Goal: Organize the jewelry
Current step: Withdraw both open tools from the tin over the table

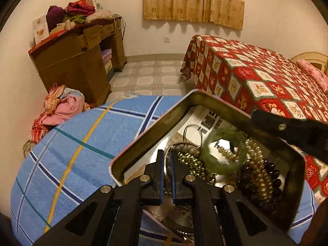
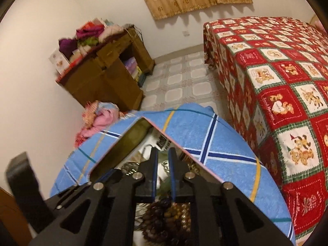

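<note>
A metal tin [image 1: 131,153] sits on a blue plaid cloth [image 1: 78,143] and holds tangled jewelry: a green bangle [image 1: 207,153], gold bead strands [image 1: 256,164] and dark purple beads [image 1: 272,182]. My left gripper [image 1: 167,160] reaches into the tin over a thin chain; its jaws stand a narrow gap apart and hold nothing I can see. My right gripper [image 2: 163,160] is also inside the tin [image 2: 131,135], slightly open and empty, above dark beads [image 2: 160,211]. Its body [image 1: 293,131] crosses the tin's far right rim in the left wrist view.
A bed with a red patchwork quilt [image 1: 256,71] stands to the right. A brown wooden desk [image 1: 78,61] piled with clothes is at the back left. A heap of pink cloth [image 1: 61,106] lies by the wall. Tiled floor [image 1: 151,78] lies between.
</note>
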`<action>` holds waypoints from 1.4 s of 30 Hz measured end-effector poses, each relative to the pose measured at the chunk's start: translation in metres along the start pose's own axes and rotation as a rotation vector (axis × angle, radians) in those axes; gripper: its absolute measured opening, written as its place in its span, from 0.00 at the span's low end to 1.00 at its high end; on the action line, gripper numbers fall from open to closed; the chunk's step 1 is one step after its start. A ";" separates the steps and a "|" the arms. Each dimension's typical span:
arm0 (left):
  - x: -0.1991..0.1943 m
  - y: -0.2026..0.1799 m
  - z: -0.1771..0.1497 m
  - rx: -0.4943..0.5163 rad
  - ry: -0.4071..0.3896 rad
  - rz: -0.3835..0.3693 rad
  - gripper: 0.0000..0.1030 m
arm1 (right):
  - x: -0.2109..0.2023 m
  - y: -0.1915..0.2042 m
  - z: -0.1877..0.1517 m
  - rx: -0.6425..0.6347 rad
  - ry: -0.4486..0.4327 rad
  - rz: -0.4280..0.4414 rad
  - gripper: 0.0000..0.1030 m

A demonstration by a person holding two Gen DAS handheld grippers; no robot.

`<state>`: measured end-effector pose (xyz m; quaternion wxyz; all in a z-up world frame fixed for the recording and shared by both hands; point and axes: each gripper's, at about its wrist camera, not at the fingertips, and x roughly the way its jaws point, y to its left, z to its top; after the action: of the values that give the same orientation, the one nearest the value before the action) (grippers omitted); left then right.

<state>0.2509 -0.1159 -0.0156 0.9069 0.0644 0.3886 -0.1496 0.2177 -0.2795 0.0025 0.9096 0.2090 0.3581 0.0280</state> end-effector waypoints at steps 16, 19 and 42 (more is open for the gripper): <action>-0.129 0.020 -0.037 -0.027 -0.143 0.105 0.75 | -0.137 0.048 -0.060 -0.080 -0.281 -0.159 0.71; -0.155 0.024 -0.056 -0.003 -0.177 0.130 0.75 | -0.152 0.054 -0.079 -0.080 -0.289 -0.161 0.71; -0.212 0.054 -0.142 -0.067 -0.178 0.139 0.75 | -0.196 0.087 -0.167 -0.144 -0.275 -0.162 0.71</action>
<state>0.0327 0.0152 0.0402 0.9477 0.0473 0.3060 -0.0781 -0.0300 -0.1795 0.0526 0.9619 0.1157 0.2428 -0.0485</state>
